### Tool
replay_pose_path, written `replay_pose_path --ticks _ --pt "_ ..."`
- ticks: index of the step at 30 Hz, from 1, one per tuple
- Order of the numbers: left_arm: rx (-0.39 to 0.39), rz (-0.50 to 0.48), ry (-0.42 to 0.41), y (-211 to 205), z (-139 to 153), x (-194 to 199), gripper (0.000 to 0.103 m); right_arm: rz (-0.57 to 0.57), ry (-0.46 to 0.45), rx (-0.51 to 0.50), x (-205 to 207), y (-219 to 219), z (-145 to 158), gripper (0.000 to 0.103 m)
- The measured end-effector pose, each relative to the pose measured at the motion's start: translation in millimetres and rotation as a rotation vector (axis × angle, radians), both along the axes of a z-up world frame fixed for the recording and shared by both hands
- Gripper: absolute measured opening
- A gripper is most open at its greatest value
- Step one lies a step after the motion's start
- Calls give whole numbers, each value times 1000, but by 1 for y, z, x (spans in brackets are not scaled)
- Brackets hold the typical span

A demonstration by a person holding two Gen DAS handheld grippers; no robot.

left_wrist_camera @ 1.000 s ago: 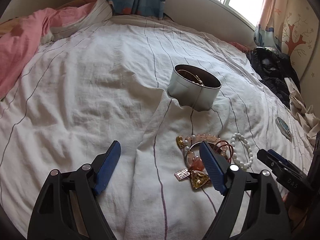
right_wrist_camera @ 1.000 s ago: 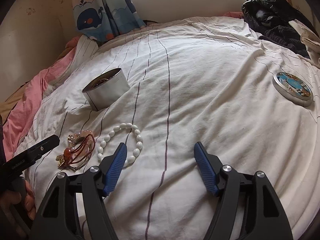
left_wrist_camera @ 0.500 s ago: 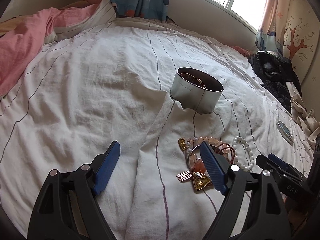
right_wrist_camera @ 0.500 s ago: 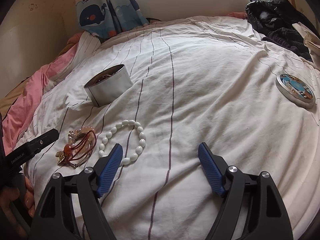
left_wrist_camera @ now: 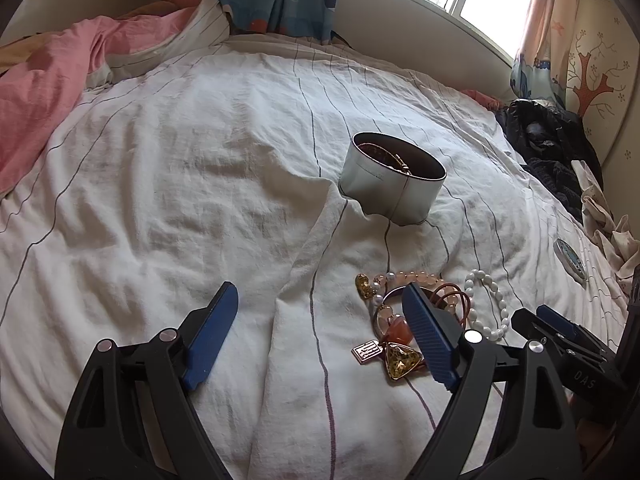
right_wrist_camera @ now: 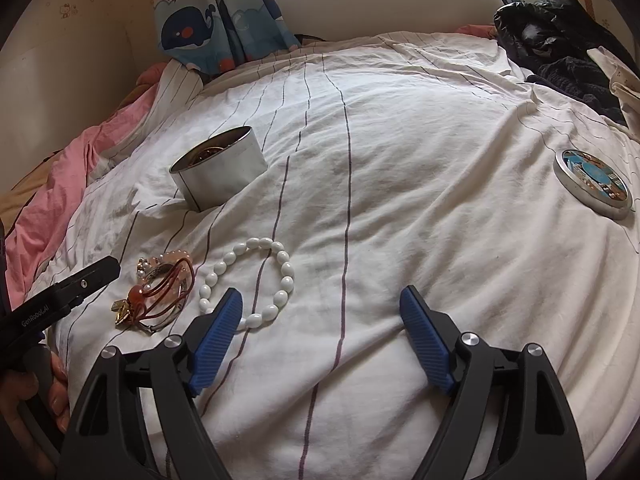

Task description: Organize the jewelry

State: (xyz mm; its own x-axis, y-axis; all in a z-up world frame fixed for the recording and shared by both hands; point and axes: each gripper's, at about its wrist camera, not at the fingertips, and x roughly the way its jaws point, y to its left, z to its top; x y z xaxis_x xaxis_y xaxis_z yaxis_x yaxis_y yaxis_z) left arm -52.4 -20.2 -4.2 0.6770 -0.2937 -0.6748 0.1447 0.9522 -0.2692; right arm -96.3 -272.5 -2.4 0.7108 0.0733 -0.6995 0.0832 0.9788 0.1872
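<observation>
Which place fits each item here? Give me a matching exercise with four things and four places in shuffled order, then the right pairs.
Things:
1. white bead bracelet
2. round tin
3. tin lid
4. black clothes

Places:
A. far right corner of the bed, by the curtain
B. flat on the sheet, far right of the jewelry
C. right beside the tangled jewelry pile
D. past the jewelry, open, with pieces inside

Pairs: 1-C, 2-D, 3-B, 4-A
</observation>
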Motion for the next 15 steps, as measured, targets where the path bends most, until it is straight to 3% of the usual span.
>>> replay_pose_path --ticks 15 --pt "-10 -7 -17 1 0 -5 81 22 -19 29 -2 -2 2 81"
